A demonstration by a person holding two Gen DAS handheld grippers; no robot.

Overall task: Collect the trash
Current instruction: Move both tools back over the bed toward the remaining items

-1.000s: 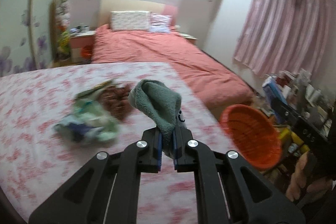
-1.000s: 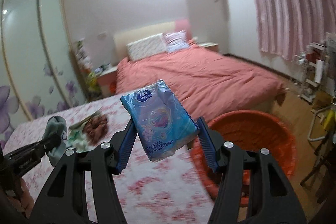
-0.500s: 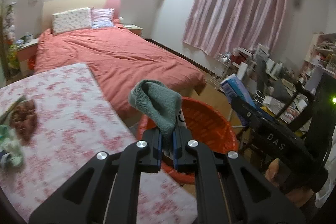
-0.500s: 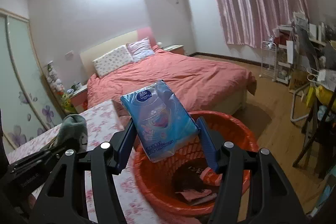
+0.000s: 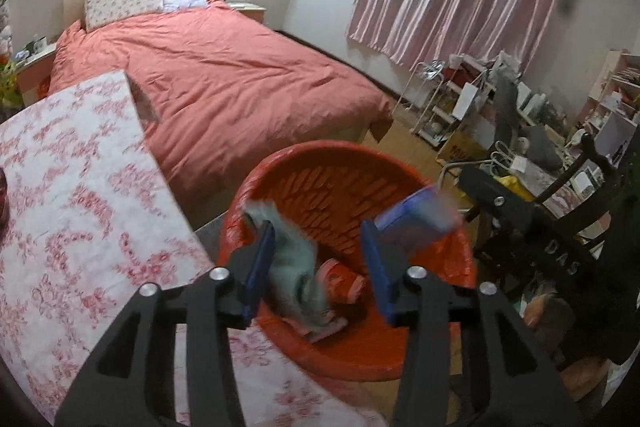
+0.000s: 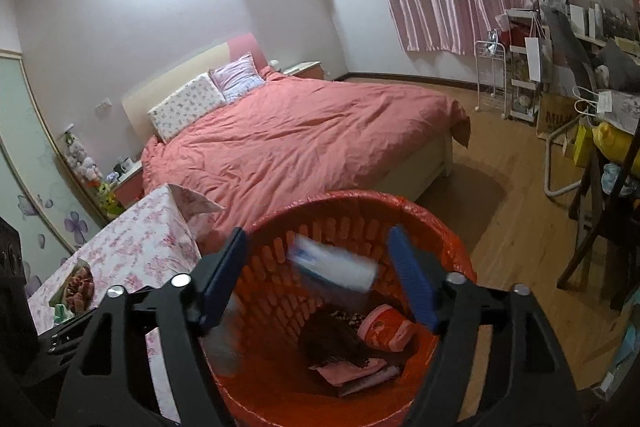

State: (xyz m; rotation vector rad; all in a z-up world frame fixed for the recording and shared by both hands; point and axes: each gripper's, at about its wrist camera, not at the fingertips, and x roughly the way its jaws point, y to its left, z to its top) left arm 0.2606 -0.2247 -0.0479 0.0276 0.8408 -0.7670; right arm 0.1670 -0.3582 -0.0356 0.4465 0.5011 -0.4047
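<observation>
An orange basket [image 5: 320,151] stands on the floor beside the table, with a dark clump and pink wrappers [image 6: 384,331] at its bottom. My left gripper [image 5: 316,231] hangs over it, jaws opening. A green sock [image 5: 296,267], blurred, drops between them close to the left pad, no longer pinched. Over the same basket [image 6: 360,197], my right gripper [image 6: 317,233] is opening too. A blue tissue pack [image 6: 332,263], blurred, falls free between its fingers. The left wrist view shows the pack [image 5: 416,219] at the basket's right side.
A table with a pink floral cloth [image 5: 80,207] lies left of the basket, with a plate of food [image 6: 80,287] on it. A bed with a red cover [image 5: 220,79] is behind. Cluttered shelves and a chair [image 5: 520,107] crowd the right side.
Both grippers swung from over the table to above the basket and sank. The left jaws let go of the sock and the right jaws let go of the tissue pack; both items now fall.
</observation>
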